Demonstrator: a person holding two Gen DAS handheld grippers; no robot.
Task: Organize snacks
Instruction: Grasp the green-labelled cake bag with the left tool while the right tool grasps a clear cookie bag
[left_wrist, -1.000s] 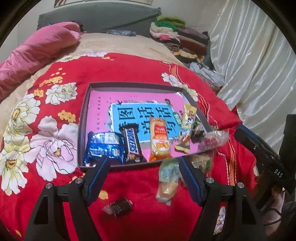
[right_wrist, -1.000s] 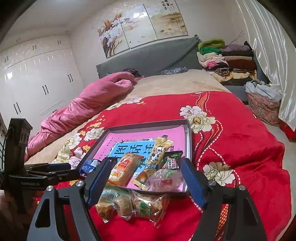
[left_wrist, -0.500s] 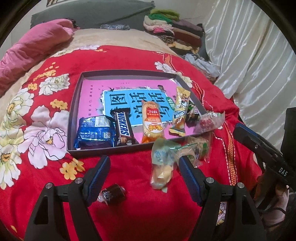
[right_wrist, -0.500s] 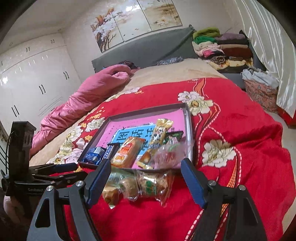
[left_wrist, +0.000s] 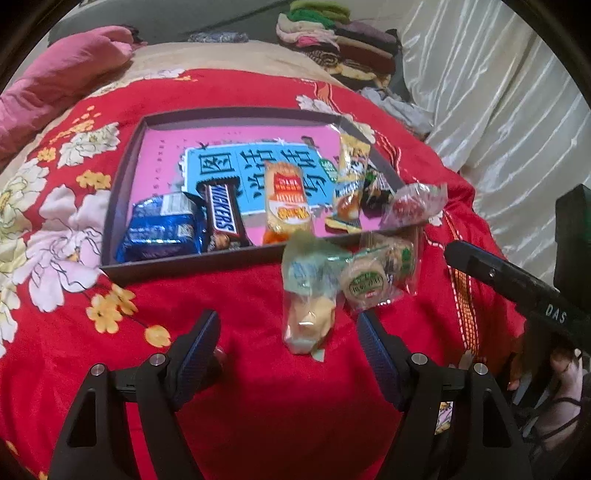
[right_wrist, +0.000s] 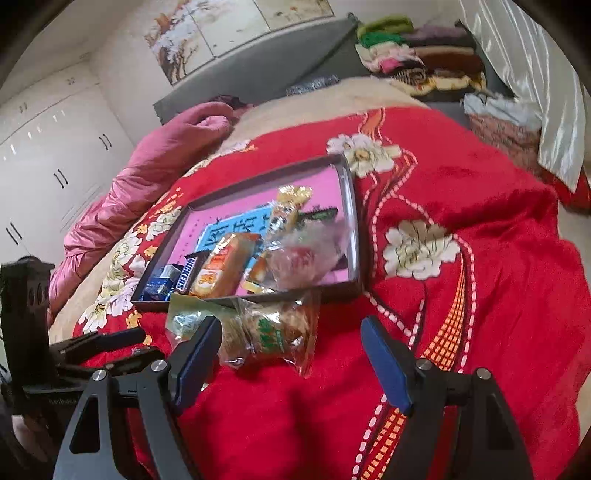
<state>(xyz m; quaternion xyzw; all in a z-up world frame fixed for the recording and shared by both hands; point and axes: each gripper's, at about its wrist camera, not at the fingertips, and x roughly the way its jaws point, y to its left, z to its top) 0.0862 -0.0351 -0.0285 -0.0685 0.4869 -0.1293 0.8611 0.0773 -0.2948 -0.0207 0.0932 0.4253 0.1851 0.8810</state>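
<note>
Left wrist view, left to right. The shallow dark tray (left_wrist: 122, 206) lies on the red floral blanket (left_wrist: 258, 387). Inside the tray, along its near edge: a blue foil pack (left_wrist: 160, 230), touching a Snickers bar (left_wrist: 221, 214), then an orange-and-white bread pack (left_wrist: 286, 201), then a yellow-and-blue wrapper (left_wrist: 349, 188) with a dark wrapper (left_wrist: 376, 188) beside it. A clear bag with a red sweet (left_wrist: 413, 206) rests across the tray's near right corner.

Outside the tray, just in front of its near edge, a pale green pastry bag (left_wrist: 308, 295) lies on the blanket, overlapping a clear pack of round cakes (left_wrist: 376, 277) to its right.

The left gripper (left_wrist: 288, 325) hangs above the blanket with jaws released and nothing between them; the pastry bag lies just ahead of the gap. A small wrapped item beside the left finger is mostly hidden.

At the far right, the right gripper (left_wrist: 509, 280) enters the picture.

Right wrist view, left to right. The left gripper (right_wrist: 99, 341) is at the left edge. The right gripper (right_wrist: 291, 343) is released and empty; its left finger (right_wrist: 197, 354) overlaps the cake pack (right_wrist: 273, 332) in the picture, contact undetermined.
</note>
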